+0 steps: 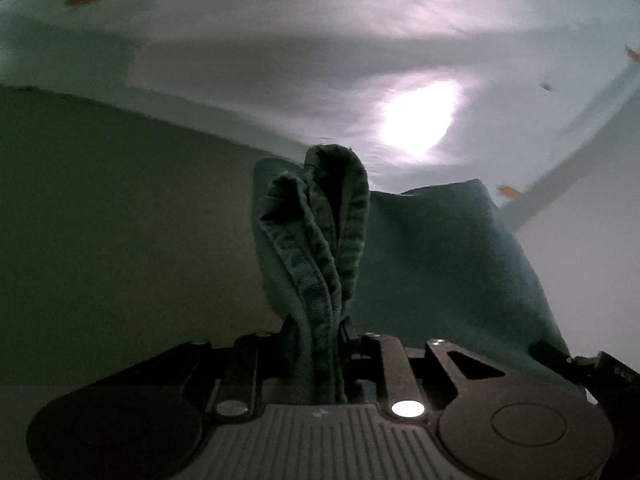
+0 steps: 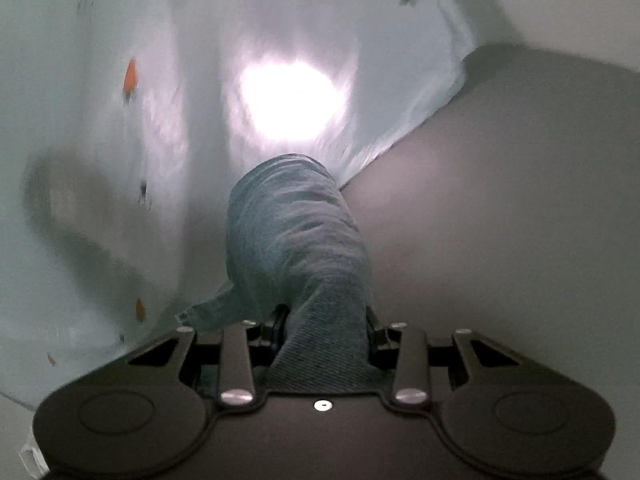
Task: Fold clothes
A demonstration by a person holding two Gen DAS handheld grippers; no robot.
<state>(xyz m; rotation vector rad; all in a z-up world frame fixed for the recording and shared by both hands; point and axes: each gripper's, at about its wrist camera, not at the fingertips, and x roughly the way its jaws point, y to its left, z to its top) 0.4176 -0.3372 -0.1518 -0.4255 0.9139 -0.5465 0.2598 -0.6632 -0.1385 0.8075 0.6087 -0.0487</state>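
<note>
A blue-green denim garment [image 1: 440, 264] is held by both grippers. In the left wrist view a bunched hem of it [image 1: 320, 240] stands up between the jaws, and my left gripper [image 1: 320, 344] is shut on it; the fingertips are hidden by cloth. The rest of the cloth hangs off to the right. In the right wrist view a wrinkled fold of the garment [image 2: 296, 240] covers the jaws, and my right gripper [image 2: 324, 328] is shut on it. Both grippers are lifted above the surface.
A pale cloth with small orange prints [image 1: 280, 40] covers the surface below, with a bright glare spot [image 1: 416, 120]. It also shows in the right wrist view [image 2: 80, 160]. A grey-brown floor [image 2: 500, 200] lies beyond the cloth's edge.
</note>
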